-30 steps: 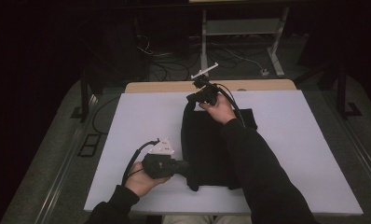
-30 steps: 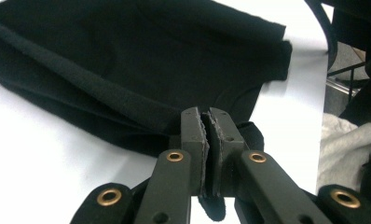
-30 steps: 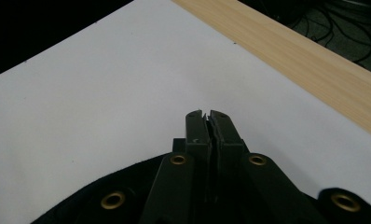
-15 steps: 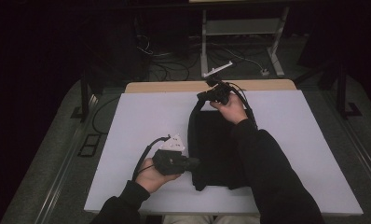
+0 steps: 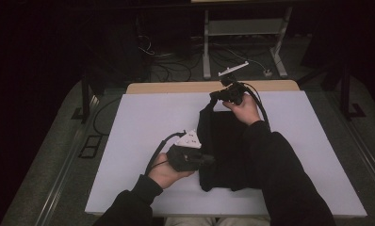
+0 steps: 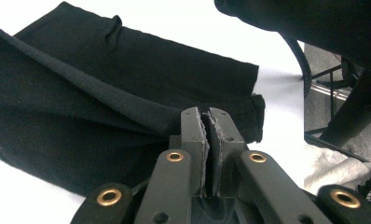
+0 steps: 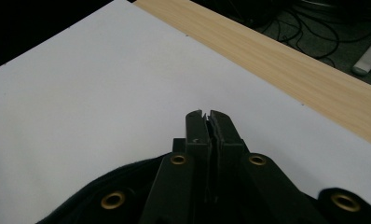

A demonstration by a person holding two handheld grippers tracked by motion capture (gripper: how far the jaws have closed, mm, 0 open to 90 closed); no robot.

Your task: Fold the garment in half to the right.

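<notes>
High view: black garment [image 5: 225,150] lies lengthwise on the white table [image 5: 143,122]. Left gripper [image 5: 205,160] is at its near left edge, right gripper [image 5: 217,95] at its far end, lifting a corner off the table. Step in hand, I'd judge: stretching or straightening the cloth between both grips before a fold.

Left gripper view: jaws closed tight, pinching a fold of the garment [image 6: 104,107] right at the tips; the rest of the cloth spreads left of and beyond the jaws.

Right gripper view: jaws closed, a hairline gap at the tips. Dark cloth [image 7: 104,186] bunches below and behind them; probably pinched, but the contact itself is hidden. Bare table ahead of the tips.

Next move calls for keeping both pinches firm and moving the two ends evenly, so neither edge slips.
</notes>
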